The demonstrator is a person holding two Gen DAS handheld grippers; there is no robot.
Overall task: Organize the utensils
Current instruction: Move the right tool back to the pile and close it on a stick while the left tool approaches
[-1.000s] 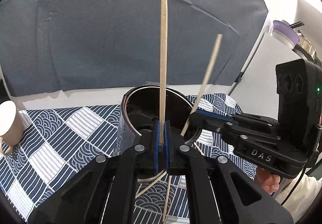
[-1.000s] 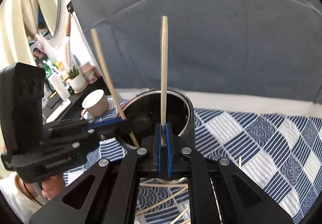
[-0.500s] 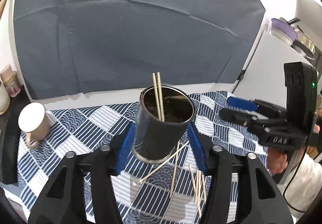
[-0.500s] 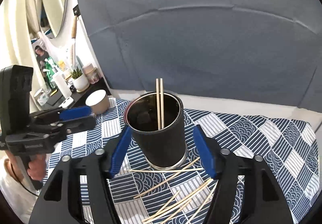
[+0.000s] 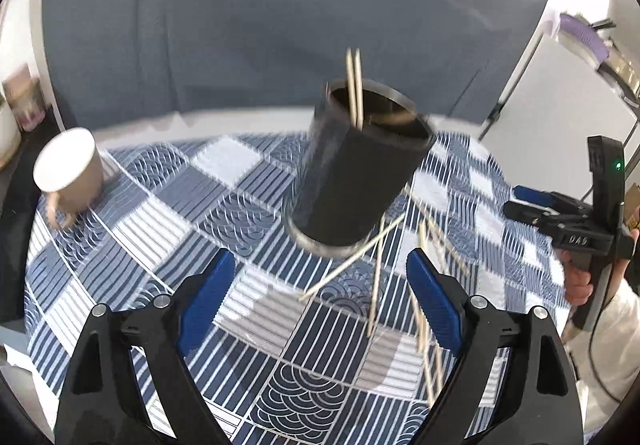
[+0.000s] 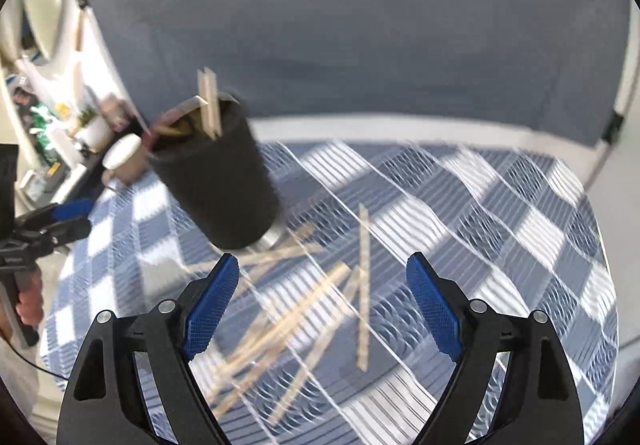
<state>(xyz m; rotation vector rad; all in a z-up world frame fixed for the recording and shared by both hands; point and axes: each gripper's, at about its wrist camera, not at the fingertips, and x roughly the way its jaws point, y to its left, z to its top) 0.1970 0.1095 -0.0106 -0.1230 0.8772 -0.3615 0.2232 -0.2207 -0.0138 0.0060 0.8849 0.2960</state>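
Chopsticks, two (image 5: 354, 87): upright in the dark holder (image 5: 356, 173), mid-tablecloth (image 5: 224, 201).
Chopsticks, loose (image 6: 362, 285): scattered on the cloth just in front of the holder, several crossing.
Left tongs (image 5: 316, 305): wide, empty, above the cloth.
Right tongs (image 6: 322, 309): wide, empty, over the loose pile.
Cup (image 5: 68, 169): near the cloth's left edge.
Risk: pinching crossed sticks may lift two or flick one off; a careless reach may knock the holder.

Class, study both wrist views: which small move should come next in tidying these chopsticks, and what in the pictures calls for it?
Probably lower the right gripper onto a loose chopstick on the cloth. Both grippers are open and empty, the black holder holds only two sticks, and several more lie scattered before it.
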